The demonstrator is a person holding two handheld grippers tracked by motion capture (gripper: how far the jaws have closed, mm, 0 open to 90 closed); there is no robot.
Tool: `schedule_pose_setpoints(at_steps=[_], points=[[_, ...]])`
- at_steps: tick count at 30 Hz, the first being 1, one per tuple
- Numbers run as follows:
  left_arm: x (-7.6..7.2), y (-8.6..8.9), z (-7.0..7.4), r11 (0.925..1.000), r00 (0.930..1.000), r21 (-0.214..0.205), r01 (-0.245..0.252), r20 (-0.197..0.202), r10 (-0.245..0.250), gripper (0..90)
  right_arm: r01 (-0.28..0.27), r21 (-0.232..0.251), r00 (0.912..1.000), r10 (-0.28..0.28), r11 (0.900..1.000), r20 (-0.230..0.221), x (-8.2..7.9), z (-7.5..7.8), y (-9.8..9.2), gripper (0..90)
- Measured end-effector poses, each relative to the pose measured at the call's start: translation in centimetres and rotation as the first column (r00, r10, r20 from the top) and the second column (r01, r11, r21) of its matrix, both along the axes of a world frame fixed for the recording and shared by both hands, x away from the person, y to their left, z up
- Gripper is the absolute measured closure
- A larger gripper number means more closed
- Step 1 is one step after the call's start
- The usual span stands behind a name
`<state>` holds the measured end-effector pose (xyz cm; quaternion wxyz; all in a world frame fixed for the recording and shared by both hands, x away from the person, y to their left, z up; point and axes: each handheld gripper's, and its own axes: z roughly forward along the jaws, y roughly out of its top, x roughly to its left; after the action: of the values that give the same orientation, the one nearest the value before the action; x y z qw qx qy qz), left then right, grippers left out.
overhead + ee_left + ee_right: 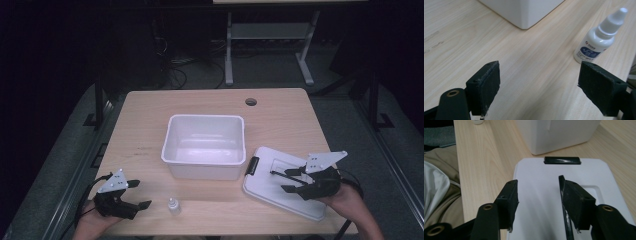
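Honestly, that white lid (280,185) lying flat near the worktop's front right corner looks light, stiff and slick, so with your right tongs (286,181) spread above it holding nothing, I'd pinch its black handle (562,160), not the smooth face.

A light wooden tabletop (145,125) with a round cable hole (251,102) near its far edge is seen. A small white dropper bottle (173,206) with a blue label stands upright near the front edge, well apart from the rest. Behind, grey floor (270,70), tangled cables (172,65) and a metal table frame (229,50) are seen
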<state>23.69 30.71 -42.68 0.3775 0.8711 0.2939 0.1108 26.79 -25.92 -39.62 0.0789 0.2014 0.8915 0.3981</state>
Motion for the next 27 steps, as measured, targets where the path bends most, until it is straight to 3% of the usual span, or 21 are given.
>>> schedule_pose_setpoints(at_steps=[11, 27], points=[[-0.3, -0.4, 0.2, 0.999, 0.9987, 0.013, 0.043, -0.028, -0.043, 17.7, -0.026, 0.003, 0.9996, 0.026, 0.9997, -0.011, -0.5, -0.7, 1.8, 39.4], [-1.3, -1.9, 1.2, 0.9912, 0.9913, 0.03, 0.129, -0.032, -0.128, 21.6, -0.044, 0.003, 0.9989, 0.044, 0.999, -0.017, -1.0, -2.6, 3.3, 35.1]])
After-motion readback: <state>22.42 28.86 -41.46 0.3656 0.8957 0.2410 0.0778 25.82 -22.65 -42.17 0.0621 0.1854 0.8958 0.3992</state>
